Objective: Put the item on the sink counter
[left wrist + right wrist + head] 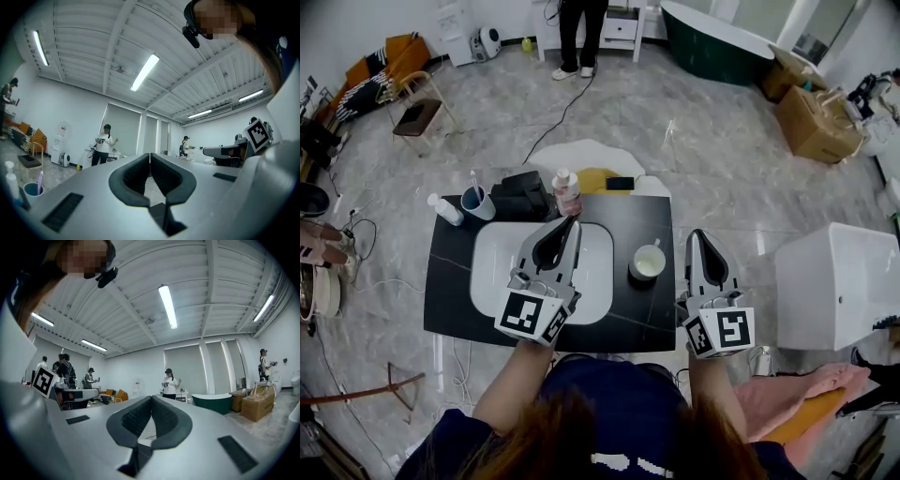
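The white cup (pixel 649 262) sits on the black sink counter (pixel 450 292), just right of the basin (pixel 495 272). The left gripper (pixel 574 222) and right gripper (pixel 697 233) are squeezed closed, holding nothing. The job looks done; nothing seems left to grab.

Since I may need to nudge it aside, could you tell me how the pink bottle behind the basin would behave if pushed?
The pink bottle stands upright, taller than wide, so a push near its white cap would probably tip it. It looks like translucent plastic, so likely light, not fragile. Close behind the basin, it might topple in.
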`<state>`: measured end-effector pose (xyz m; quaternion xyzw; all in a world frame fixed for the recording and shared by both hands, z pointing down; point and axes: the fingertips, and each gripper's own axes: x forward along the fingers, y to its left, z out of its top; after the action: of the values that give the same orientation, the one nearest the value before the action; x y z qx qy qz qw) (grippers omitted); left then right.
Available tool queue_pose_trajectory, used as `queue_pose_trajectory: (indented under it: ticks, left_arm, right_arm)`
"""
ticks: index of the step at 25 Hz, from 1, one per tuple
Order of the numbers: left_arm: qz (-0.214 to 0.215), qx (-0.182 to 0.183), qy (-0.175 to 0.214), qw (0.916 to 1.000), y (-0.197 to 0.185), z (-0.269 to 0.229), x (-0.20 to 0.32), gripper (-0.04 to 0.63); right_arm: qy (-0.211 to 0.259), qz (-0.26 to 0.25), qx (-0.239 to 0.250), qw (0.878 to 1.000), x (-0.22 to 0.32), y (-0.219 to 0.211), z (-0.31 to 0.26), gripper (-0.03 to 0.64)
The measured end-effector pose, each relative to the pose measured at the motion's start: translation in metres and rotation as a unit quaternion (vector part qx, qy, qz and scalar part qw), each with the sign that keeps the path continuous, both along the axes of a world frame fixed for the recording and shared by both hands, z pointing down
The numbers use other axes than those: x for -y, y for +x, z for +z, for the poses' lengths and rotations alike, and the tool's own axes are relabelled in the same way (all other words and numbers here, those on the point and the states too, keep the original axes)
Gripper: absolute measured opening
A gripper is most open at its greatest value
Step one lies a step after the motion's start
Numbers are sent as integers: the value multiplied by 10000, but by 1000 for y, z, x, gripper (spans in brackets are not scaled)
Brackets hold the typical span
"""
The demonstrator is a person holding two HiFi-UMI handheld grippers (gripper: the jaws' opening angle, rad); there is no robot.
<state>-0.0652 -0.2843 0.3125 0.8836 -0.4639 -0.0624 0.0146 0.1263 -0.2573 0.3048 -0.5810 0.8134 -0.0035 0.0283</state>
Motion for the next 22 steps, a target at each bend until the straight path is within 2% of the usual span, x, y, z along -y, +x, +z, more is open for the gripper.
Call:
queue_pose_trajectory:
  ticks: [22]
  left_arm:
    - [-5,-1,-41,10000,-1,-1,0,25]
  right_arm:
    - [138,8,95,9999,0,-3,-16,15]
